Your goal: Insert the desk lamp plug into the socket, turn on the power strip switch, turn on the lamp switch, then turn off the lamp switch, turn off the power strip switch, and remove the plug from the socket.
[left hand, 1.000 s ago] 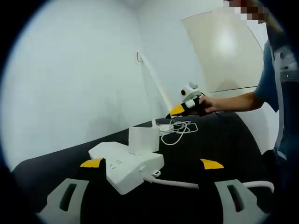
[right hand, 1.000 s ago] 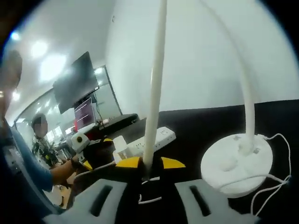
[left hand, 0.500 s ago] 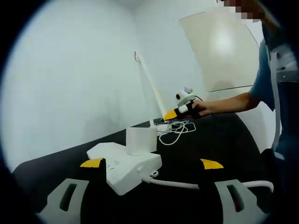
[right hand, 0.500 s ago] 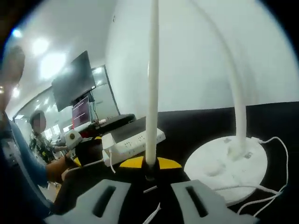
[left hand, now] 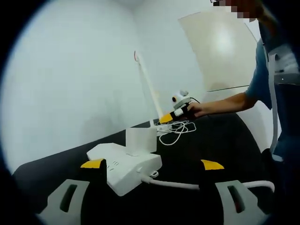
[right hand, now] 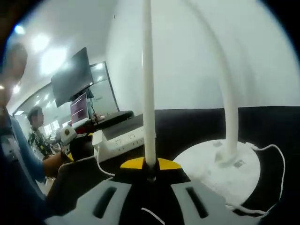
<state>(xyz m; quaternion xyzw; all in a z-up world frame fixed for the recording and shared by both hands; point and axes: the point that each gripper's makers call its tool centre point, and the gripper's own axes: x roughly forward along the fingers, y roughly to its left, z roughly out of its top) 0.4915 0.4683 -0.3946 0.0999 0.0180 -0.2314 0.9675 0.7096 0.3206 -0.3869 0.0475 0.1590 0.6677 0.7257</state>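
Note:
The white power strip [left hand: 125,169] lies on the black table between the tips of my left gripper [left hand: 152,165], which stands open and holds nothing. A white cube plug [left hand: 140,139] stands in the strip. Farther back the desk lamp's slanted bar [left hand: 148,86] rises, and my right gripper [left hand: 169,116] is at its foot, held by a person's hand. In the right gripper view my right gripper [right hand: 150,164] has its yellow tips drawn together on that straight lamp bar [right hand: 148,84]. The round lamp base [right hand: 220,161] and curved stem [right hand: 227,110] stand just right of it. The power strip [right hand: 119,139] lies to the left.
A loose white lamp cable [left hand: 178,131] coils beside the base, and the strip's thick cord [left hand: 173,184] runs right across the black table. A white wall stands close behind. A person [left hand: 272,84] stands at the right. Monitors [right hand: 75,82] and another person stand far off.
My right gripper's tips have come together on the lamp bar, and it has slid with the bar nearer the base. The left gripper and power strip have stayed put.

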